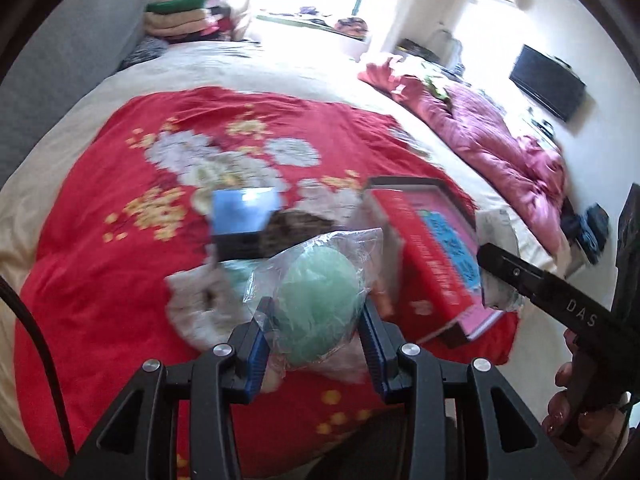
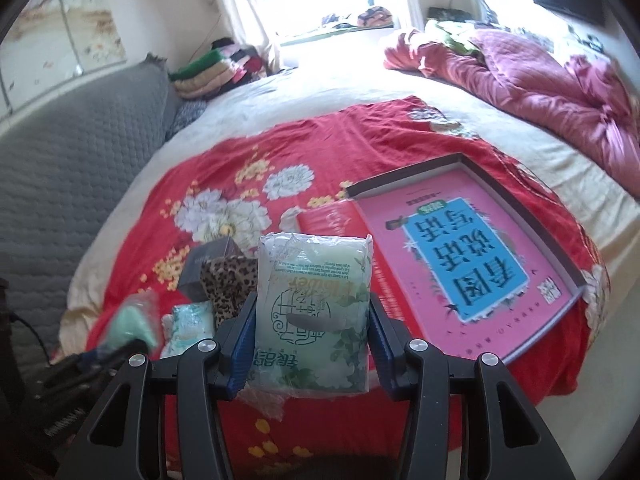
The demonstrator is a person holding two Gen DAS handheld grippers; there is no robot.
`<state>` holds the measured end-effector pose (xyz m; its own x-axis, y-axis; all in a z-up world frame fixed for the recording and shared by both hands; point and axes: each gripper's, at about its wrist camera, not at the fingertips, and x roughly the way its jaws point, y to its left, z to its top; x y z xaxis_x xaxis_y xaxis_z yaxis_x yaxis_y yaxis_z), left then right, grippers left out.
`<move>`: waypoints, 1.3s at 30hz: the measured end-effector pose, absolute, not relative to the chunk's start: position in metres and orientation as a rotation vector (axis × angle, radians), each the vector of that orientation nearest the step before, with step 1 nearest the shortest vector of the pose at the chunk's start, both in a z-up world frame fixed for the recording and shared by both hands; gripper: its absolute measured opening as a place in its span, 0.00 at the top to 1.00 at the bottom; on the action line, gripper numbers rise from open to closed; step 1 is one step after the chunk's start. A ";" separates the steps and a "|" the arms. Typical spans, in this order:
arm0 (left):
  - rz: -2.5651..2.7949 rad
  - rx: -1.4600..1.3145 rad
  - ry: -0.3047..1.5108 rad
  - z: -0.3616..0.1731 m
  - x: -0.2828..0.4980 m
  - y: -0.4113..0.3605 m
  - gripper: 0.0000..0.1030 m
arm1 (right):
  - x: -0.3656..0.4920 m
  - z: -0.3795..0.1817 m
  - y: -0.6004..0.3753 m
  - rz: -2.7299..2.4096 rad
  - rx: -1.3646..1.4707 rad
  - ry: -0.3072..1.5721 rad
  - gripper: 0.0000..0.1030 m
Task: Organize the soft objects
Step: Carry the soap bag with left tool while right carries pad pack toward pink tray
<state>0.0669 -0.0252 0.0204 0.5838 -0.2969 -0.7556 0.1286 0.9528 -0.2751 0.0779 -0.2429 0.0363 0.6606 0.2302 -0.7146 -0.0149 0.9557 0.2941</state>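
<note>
My left gripper point(image 1: 316, 320) is shut on a pale green puff in a clear plastic bag point(image 1: 316, 296), held above the red flowered cloth point(image 1: 120, 240). My right gripper point(image 2: 312, 320) is shut on a green-and-white tissue pack point(image 2: 314, 304), also lifted off the bed. Below lie a leopard-print cloth point(image 2: 230, 284), a second small tissue pack point(image 2: 188, 328), and a dark box point(image 2: 208, 264). The right view shows the left gripper with its green puff point(image 2: 136, 328) at the lower left. The right gripper's black finger point(image 1: 532, 280) shows in the left view.
An open shallow box with a pink and blue cover point(image 2: 472, 256) lies on the cloth at the right. A crumpled pink quilt point(image 2: 540, 80) fills the far right of the bed. A grey padded headboard point(image 2: 72, 152) is on the left, folded clothes point(image 2: 216, 68) by the window.
</note>
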 end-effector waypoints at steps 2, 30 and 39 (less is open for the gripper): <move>-0.273 -0.172 0.913 0.026 0.070 -0.046 0.59 | 0.074 0.043 -0.259 0.129 0.302 0.837 0.50; -0.448 0.121 1.049 -0.007 0.134 -0.265 0.59 | 0.098 -0.013 -0.439 -0.136 0.389 0.845 0.50; -0.457 0.255 1.123 -0.037 0.141 -0.306 0.59 | 0.119 -0.053 -0.456 -0.145 0.395 0.902 0.50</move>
<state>0.1413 -0.3063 -0.0369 0.3542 -0.2233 -0.9081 0.4746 0.8796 -0.0312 0.1188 -0.4564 -0.0535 0.6158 0.0413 -0.7868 0.2864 0.9186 0.2724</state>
